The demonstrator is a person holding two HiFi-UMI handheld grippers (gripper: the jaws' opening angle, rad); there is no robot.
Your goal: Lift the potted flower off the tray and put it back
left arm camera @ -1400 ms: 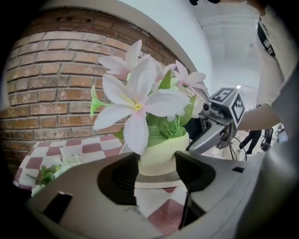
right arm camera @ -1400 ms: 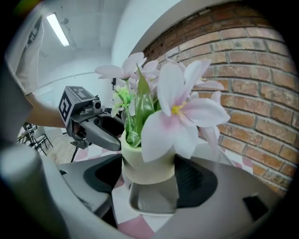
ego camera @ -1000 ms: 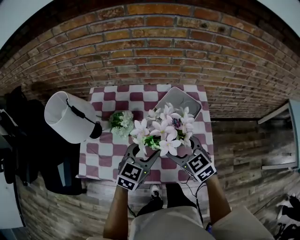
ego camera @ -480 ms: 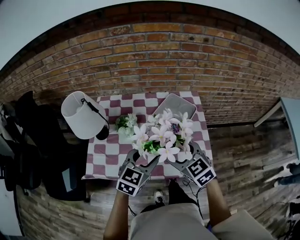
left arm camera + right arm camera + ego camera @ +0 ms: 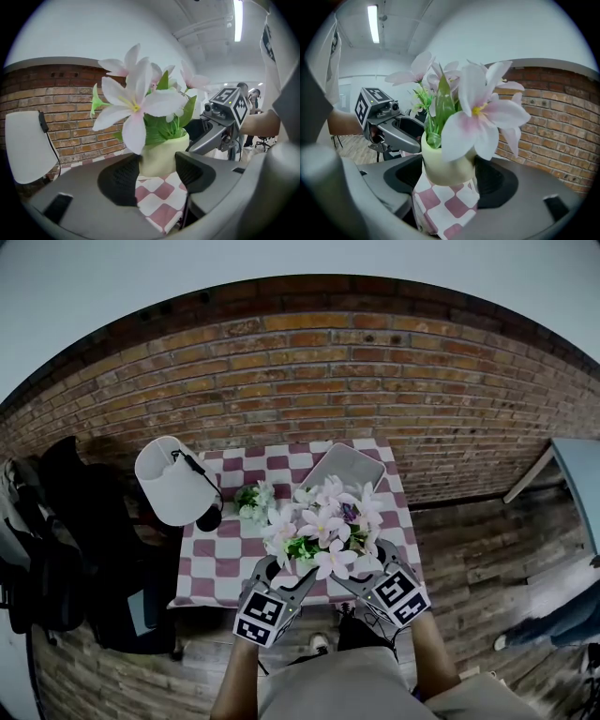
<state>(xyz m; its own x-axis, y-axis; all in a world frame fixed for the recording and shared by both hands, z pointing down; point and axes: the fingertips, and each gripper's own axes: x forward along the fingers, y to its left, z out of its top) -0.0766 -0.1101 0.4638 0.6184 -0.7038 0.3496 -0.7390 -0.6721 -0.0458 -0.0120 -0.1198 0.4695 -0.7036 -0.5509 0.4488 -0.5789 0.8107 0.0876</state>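
Holding the potted flower (image 5: 323, 531) aloft over the checkered tabletop (image 5: 220, 563), short of the grey tray (image 5: 345, 468); pot pinched by left hand-held gripper (image 5: 157, 168) and right hand-held gripper (image 5: 449, 173) alike. Lower both together, level; release only once seated.

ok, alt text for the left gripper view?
The left gripper's dark fingers clamp a pale green pot of pink-white flowers, checkered tablecloth visible below. The right gripper holds the pot from the far side; a white lampshade and brick wall are at left.
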